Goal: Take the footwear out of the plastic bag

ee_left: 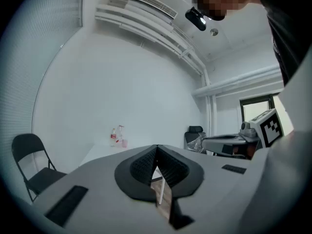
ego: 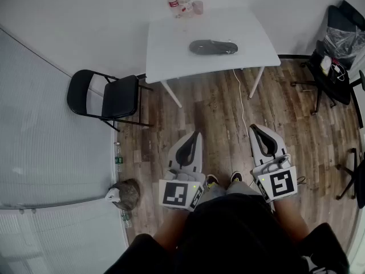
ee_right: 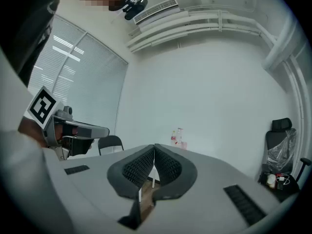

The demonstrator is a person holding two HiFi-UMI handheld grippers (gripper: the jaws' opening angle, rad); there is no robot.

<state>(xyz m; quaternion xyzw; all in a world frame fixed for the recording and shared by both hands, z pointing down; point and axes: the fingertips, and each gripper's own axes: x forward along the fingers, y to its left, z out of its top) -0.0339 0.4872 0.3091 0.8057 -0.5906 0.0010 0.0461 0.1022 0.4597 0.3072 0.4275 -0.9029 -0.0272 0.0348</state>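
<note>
Footwear (ego: 213, 47) inside its plastic bag (ego: 229, 49): dark, flat, lying near the middle of the white table (ego: 165, 56), well apart from both grippers. Visible in the head view alone; hidden from both gripper views behind the grippers' own grey bodies.

Left gripper (ego: 196, 135): clenched on nothing, held level above the wood floor (ego: 217, 113), aimed toward the table. Right gripper (ego: 253, 128): same state, closed and empty, just beside the left.

Left gripper view: ribbed pads (ee_left: 144, 165) pressed together along one seam, with only a white table leg (ee_left: 160, 191) and a strip of floor showing through the slit beneath. Right gripper seen side-on at the right edge, marker cube (ee_left: 269, 126) up.

Right gripper view: pads (ee_right: 139, 167) likewise meeting at the tips, nothing between. Left gripper seen side-on at the left edge.

Only in the head view: white cable (ego: 242, 96) hanging from the table to the floor, a bottle (ego: 118, 160) standing by the blinds, the person's shoes (ego: 211, 181).

Only in the gripper views: air conditioner (ee_left: 151, 4) high on the wall, head camera (ee_left: 196, 18).

In all three: drink bottles (ego: 178, 1) at the table's far edge, black folding chair (ego: 108, 99) left of the table, office chair (ego: 333, 67) to the right.
</note>
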